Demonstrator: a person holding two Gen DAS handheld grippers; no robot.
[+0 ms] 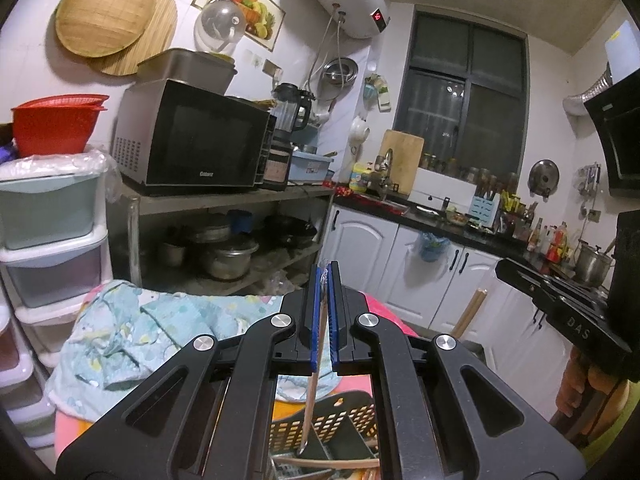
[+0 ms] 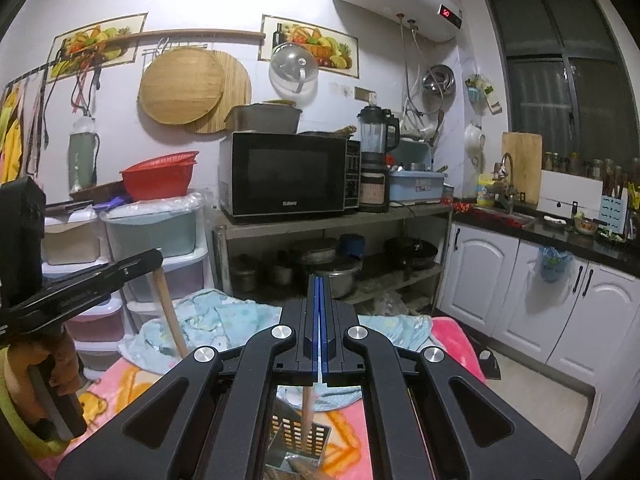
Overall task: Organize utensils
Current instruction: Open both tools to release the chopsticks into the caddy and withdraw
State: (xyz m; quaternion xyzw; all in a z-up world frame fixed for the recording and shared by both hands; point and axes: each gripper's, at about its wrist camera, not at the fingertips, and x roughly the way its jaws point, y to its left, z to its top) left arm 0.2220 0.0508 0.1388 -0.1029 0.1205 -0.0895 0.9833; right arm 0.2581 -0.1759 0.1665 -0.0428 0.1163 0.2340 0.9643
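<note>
Blanket-covered surface (image 2: 452, 334) below you, towel (image 1: 132, 332) spread on it.

Basket (image 1: 352, 420): directly under left hand-held gripper (image 1: 323, 280), dividers visible, utensils already lying inside.

Grater (image 2: 298, 436): directly under right hand-held gripper (image 2: 320, 288).

Left jaws clamp chopstick (image 1: 314, 380); long axis hangs down, tip just over basket. Left is nearer basket.

Right jaws clamp wooden stick (image 2: 307, 412); hangs down over grater, not basket. Judgement: left lowers straight down; right must shift toward basket.

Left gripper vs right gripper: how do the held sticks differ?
Left stick, in the left gripper, is paler and thinner than right stick, in the right gripper. Left stick hangs over a black slotted basket; right stick over a perforated metal holder. Both grippers shut.
</note>
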